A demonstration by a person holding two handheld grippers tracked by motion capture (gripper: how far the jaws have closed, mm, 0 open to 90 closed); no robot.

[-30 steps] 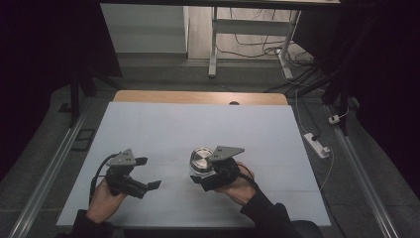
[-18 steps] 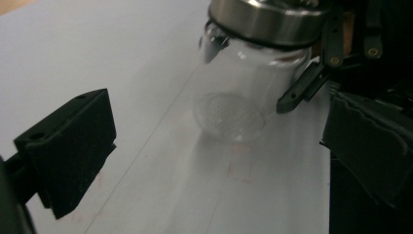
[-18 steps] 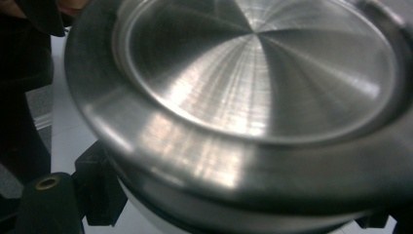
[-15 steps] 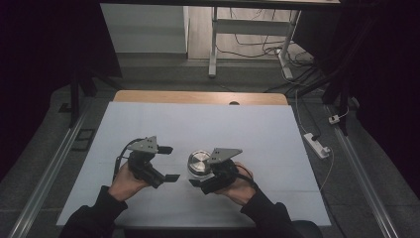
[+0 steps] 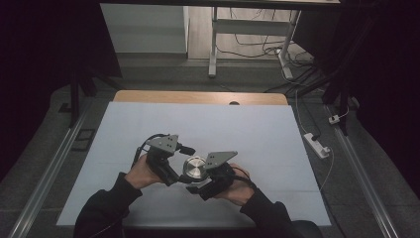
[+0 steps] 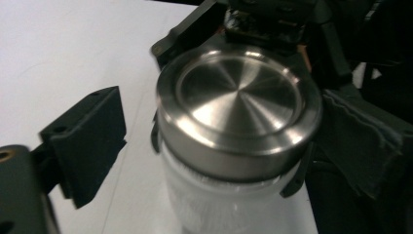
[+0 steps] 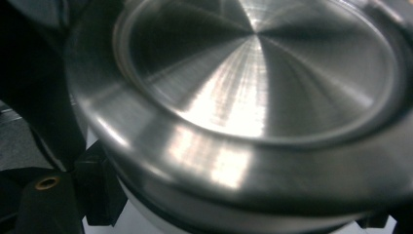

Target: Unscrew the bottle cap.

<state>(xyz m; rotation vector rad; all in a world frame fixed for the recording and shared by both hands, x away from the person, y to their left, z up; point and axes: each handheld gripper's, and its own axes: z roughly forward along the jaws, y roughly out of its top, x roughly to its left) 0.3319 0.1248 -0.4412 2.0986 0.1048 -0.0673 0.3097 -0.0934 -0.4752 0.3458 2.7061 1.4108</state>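
Observation:
A jar with a brushed steel lid and a frosted white body stands near the table's front edge. My right gripper is shut on the jar, its black fingers clasping the neck just under the lid; that lid looms close in the right gripper view. My left gripper has come in from the left and straddles the lid. Its jaws have just been closing with the lid between them. A gap still shows between the left finger and the lid.
A white sheet covers the table, with a wooden strip along the far edge. A white power strip lies on the floor to the right. Metal rails run along both sides.
My left gripper has moved right across the table from the left side to the jar, and its jaws now flank the lid. The right gripper and jar have stayed put.

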